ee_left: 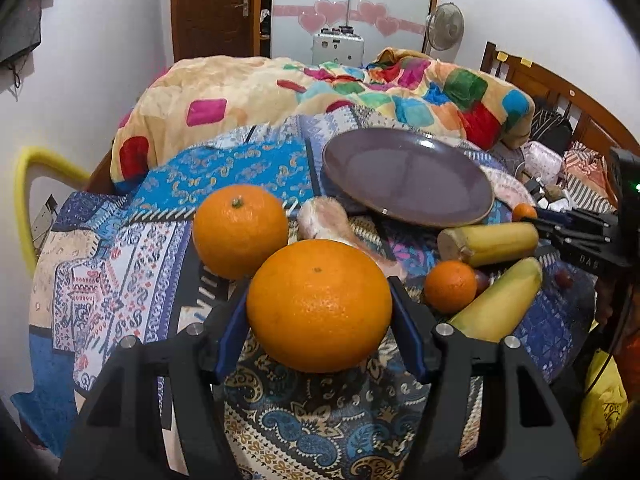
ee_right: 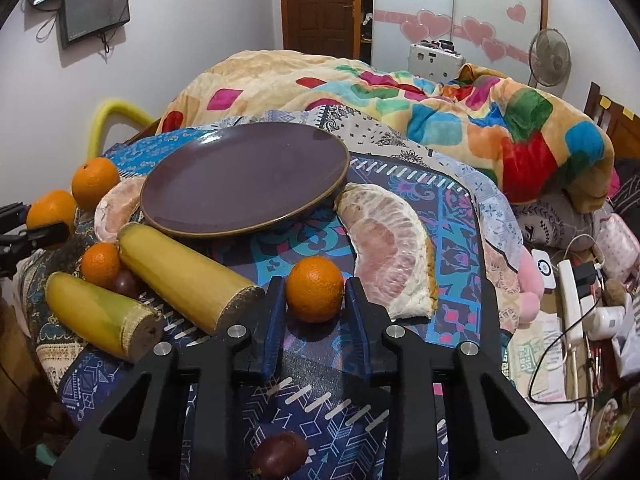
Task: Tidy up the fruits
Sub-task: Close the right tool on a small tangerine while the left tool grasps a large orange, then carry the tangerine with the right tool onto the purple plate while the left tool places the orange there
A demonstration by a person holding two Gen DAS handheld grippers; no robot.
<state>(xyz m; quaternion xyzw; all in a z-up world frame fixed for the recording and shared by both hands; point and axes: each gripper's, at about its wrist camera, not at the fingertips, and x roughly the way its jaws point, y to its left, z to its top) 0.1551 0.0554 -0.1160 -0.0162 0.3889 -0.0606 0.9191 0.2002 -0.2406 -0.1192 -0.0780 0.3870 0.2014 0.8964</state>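
Left wrist view: left gripper (ee_left: 320,304) fingers clamp a large orange (ee_left: 319,306). Right gripper (ee_right: 314,290) fingers pinch a small orange (ee_right: 315,289). Plate (ee_right: 244,180) is empty, so nothing is sorted yet.

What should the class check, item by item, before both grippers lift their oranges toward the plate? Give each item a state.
1. Left gripper closed on the big orange: ok, both pads touch its sides.
2. Right gripper closed on the small orange: cannot tell, the pads sit close on either side but contact is unclear.
3. Plate free of fruit: ok, nothing lies on it.
4. Plate sitting level: not ok, it rests tilted on the bedspread.
5. Right gripper's way to the plate: ok, no fruit lies between, though a pomelo piece and a banana piece flank it.
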